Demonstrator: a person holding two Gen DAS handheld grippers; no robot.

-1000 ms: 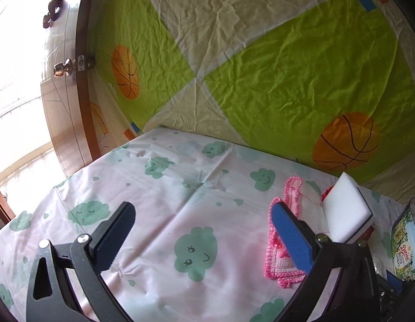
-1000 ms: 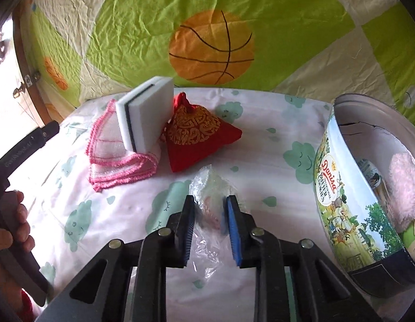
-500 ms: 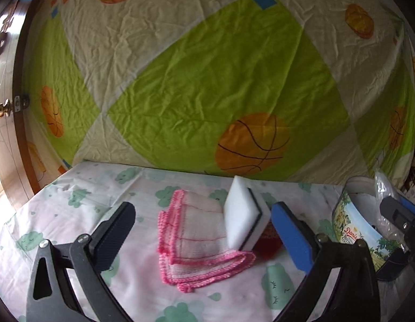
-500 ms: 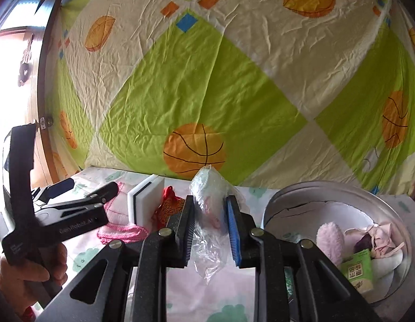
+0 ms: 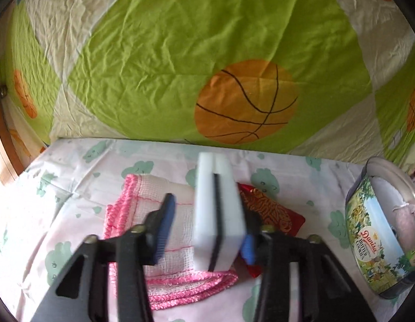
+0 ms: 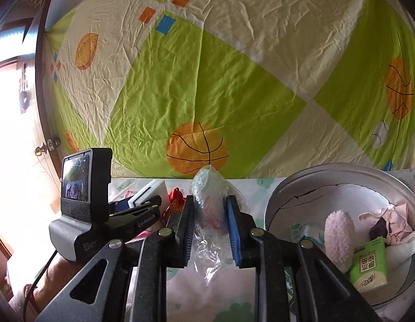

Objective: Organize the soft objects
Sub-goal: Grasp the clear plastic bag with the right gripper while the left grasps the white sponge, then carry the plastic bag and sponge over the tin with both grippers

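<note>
Since half a second ago the left gripper (image 5: 207,230) has been narrowed around the upright white sponge (image 5: 218,214) on the bed, while the plastic bag (image 6: 208,214) is held pinched in the right gripper (image 6: 209,230) beside the tin (image 6: 328,177), so the sponge could be tipped.

Left gripper (image 5: 204,230): matte black plastic arms, blue ribbed pads, brass-toned screws.
Right gripper (image 6: 210,230): black speckled arms, silver screws, blue ribbed pads.
Camera housing (image 6: 85,204): grey-black, white lettering, at 9 o'clock.
</note>
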